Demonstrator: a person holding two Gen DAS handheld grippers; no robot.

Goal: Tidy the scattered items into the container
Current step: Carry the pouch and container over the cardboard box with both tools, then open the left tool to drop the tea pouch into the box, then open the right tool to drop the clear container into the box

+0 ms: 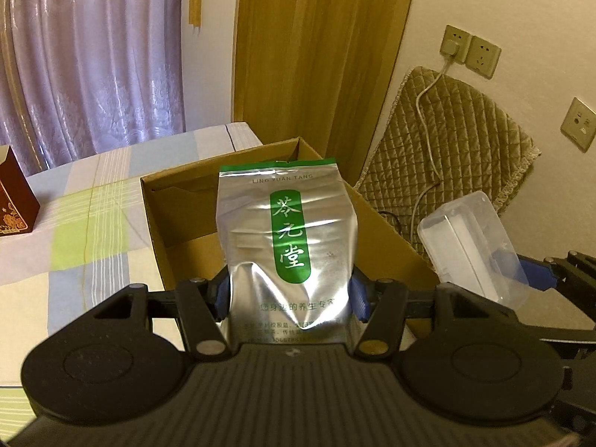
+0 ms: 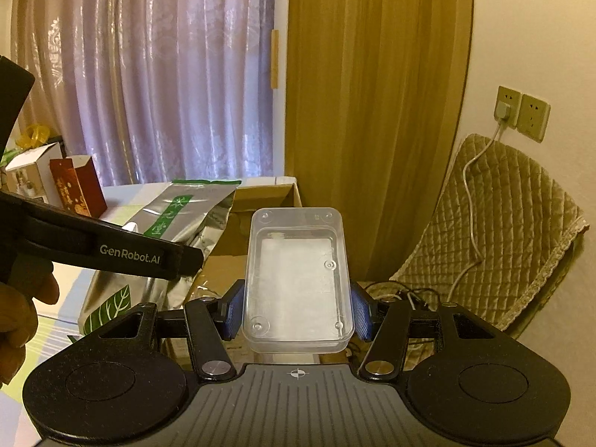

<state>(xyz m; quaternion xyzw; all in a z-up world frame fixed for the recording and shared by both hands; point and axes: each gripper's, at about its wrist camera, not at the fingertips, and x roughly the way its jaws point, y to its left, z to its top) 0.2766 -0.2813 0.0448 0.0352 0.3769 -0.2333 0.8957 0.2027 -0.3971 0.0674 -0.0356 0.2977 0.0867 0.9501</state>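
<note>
**Both grippers carrying items over the open cardboard box**

The left gripper [image 1: 290, 294] is clamping a silver foil pouch [image 1: 285, 238] with a green label, its blue pads pressing into the pouch's lower sides so the foil is creasing inward. The pouch is standing upright, and in the left wrist view it is covering the near wall of the cardboard box [image 1: 178, 216], the container, which is lying open behind it toward 12 o'clock. The box interior at 10 o'clock of the pouch is showing bare brown floor and inner walls, leaving open room there; its far corner is sitting close to the wooden panel [image 1: 316, 56].

The right gripper [image 2: 298, 311] is gripping a clear plastic case [image 2: 298, 279] by its long sides, the case lying flat between the blue pads. In the left wrist view the same case is appearing at 3 o'clock, just beside the box's right rim.

In the right wrist view, the left tool's black arm [image 2: 130, 253] is crossing in from 9 o'clock, with the pouch beyond it standing between the case and the left side of the box. A hand [image 2: 22, 320] is showing at 8 o'clock.

Around the box: a checked tablecloth [image 1: 93, 231], a dark red carton [image 1: 16, 201] at 9 o'clock, lilac curtains [image 1: 93, 56] at 11 o'clock, and a quilted cover [image 1: 458, 141] with a white cable [image 1: 428, 93] running to wall sockets [image 1: 469, 52] at 2 o'clock.
</note>
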